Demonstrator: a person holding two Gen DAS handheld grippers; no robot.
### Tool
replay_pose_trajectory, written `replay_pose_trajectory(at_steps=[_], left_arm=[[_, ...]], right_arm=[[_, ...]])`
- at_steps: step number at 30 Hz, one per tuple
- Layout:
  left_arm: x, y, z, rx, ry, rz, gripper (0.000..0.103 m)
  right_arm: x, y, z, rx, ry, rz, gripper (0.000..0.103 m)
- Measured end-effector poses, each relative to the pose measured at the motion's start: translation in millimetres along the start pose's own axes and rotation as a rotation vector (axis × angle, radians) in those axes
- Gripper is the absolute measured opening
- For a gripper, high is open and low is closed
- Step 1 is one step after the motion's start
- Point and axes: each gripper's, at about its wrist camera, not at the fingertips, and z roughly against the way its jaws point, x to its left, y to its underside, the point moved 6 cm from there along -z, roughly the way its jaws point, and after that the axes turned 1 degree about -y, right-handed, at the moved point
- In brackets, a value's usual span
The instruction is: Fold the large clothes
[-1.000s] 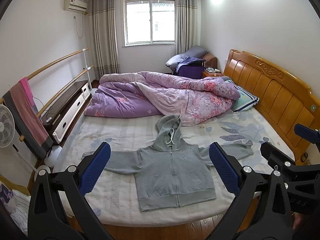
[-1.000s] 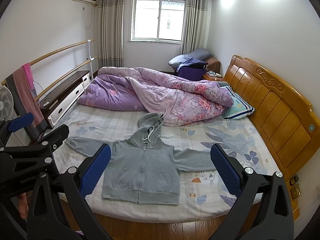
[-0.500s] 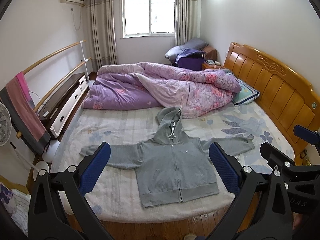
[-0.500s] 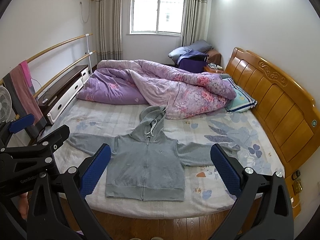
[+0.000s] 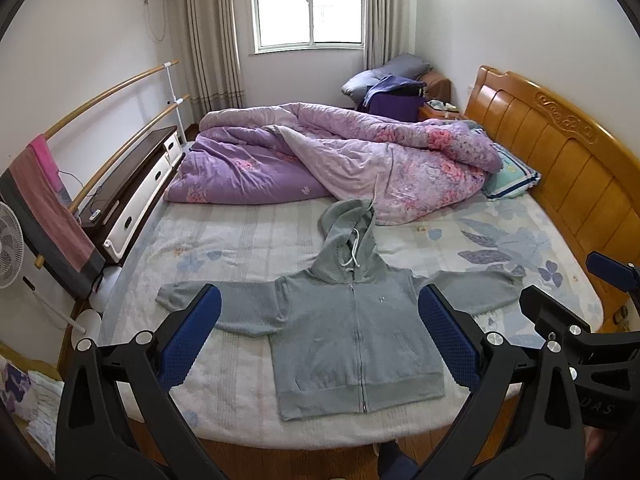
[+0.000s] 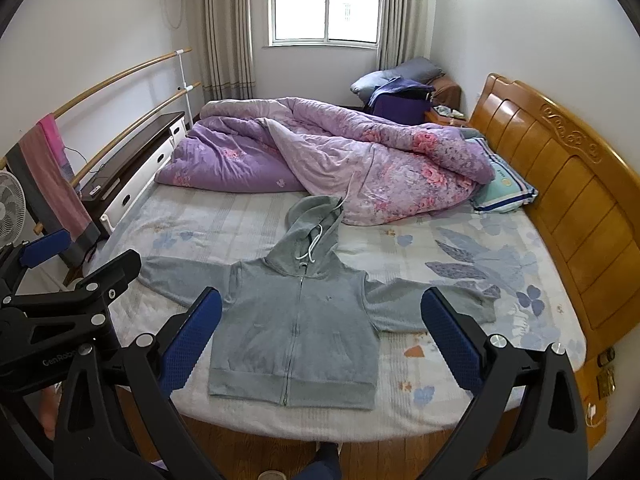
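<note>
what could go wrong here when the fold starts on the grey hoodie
Three risks, all judgement:
1. The hoodie hem lies near the mattress edge; a tug toward the person could slide it off.
2. The hood tip touches or tucks under the purple quilt, so lifting may snag or drag it.
3. Both tools, left tool and right tool, are open and off the cloth; gripping only the top layer would leave the back behind.

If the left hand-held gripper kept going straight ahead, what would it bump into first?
Probably the grey hoodie, lying flat on the bed. The open left hand-held gripper points at its zipped front with nothing between, though depth is hard to judge.
</note>
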Motion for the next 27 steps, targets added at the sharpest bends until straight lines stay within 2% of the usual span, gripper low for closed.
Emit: replay_pose_trajectory(at_steps=[4,9,13,17,23,27], left_arm=[[-20.4,-26.0,-36.9,0.053,-0.038,0.011,0.098],[-43.5,-62.1,-88.2,0.11,-0.054,0.03,0.098],[-60.5,-81.0,-131.8,0.159,-0.065,0.042,0.098],[-64.2,-84.0,-173.7,0.237,-0.089,0.04,0.098],[-47.7,-67.7,-254.1,0.351,-0.122,0.027,0.098],[-36.7,-50.7,-318.4,0.435,-0.078,-0.003,0.098]], right_arm=[[-23.0,-22.3,-37.2,0.037,-0.03,0.014,0.096],[-55.8,-55.4,-87.2,0.072,-0.067,0.038,0.096],[-72.7,-69.2,-121.7,0.101,-0.088,0.06,0.096],[-77.0,-69.9,-166.5,0.178,-0.12,0.069,0.096],[-75.8,-53.1,-244.2,0.312,-0.139,0.045,0.096],[-80.5,-43.9,-300.2,0.386,-0.117,-0.008,0.096]])
